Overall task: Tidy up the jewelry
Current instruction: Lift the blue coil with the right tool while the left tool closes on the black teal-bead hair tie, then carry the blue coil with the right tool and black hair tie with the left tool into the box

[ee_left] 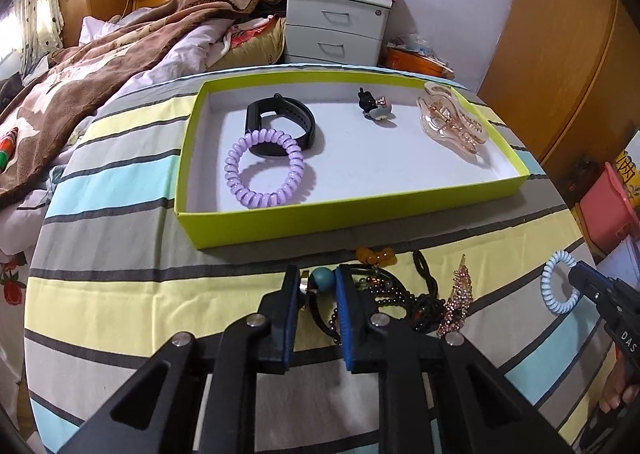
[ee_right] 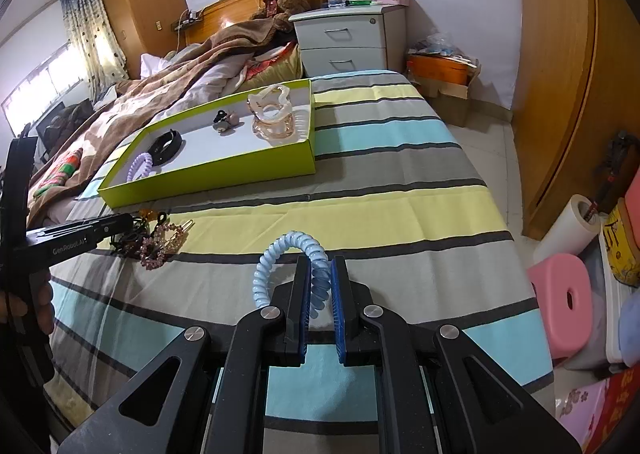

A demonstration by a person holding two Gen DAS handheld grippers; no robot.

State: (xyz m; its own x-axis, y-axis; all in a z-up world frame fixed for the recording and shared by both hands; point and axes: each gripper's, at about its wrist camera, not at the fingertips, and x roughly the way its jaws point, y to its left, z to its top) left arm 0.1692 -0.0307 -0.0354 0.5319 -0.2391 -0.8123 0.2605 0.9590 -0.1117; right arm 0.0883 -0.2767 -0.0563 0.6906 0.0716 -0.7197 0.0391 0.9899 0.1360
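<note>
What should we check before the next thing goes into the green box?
1. Right tool grips the blue coil hair tie: ok.
2. Left tool closed on the teal bead piece: cannot tell if pads press it.
3. Bare floor left in the green box: ok.
4. Teal bead piece free of the tangled pile: cannot tell.
5. Purple coil hair tie and black band inside the box: ok.

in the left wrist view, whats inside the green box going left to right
purple coil tie → black watch band → small dark charm → clear pink claw clip
</note>
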